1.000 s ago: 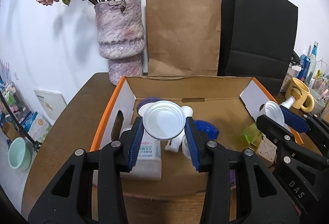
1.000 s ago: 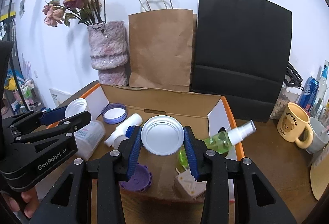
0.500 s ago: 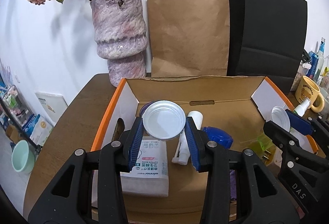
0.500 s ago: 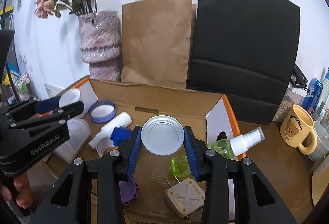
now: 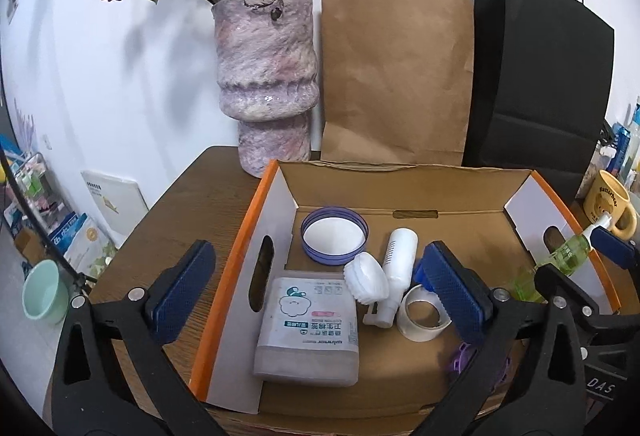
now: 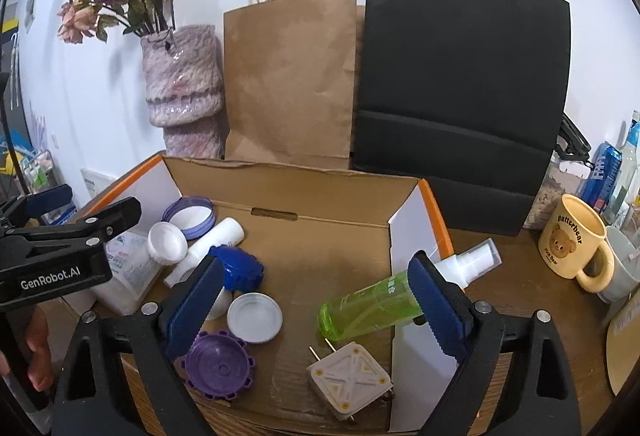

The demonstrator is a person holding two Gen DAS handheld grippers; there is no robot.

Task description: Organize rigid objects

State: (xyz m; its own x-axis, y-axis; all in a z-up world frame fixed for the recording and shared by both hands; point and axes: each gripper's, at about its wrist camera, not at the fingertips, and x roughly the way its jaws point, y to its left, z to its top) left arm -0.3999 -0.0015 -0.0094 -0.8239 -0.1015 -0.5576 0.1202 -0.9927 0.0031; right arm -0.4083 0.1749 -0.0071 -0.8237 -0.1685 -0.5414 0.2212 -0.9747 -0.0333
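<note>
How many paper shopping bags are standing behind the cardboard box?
2. A brown kraft paper bag stands against the wall beside the pink vase; a black paper bag stands to its right. The left view hints at a second black one, unclear.

Matt corrugated cardboard box (image 6: 320,236), glossy plastic spray bottle (image 6: 372,306), wood-grain table (image 5: 168,236), paper bags.
</note>
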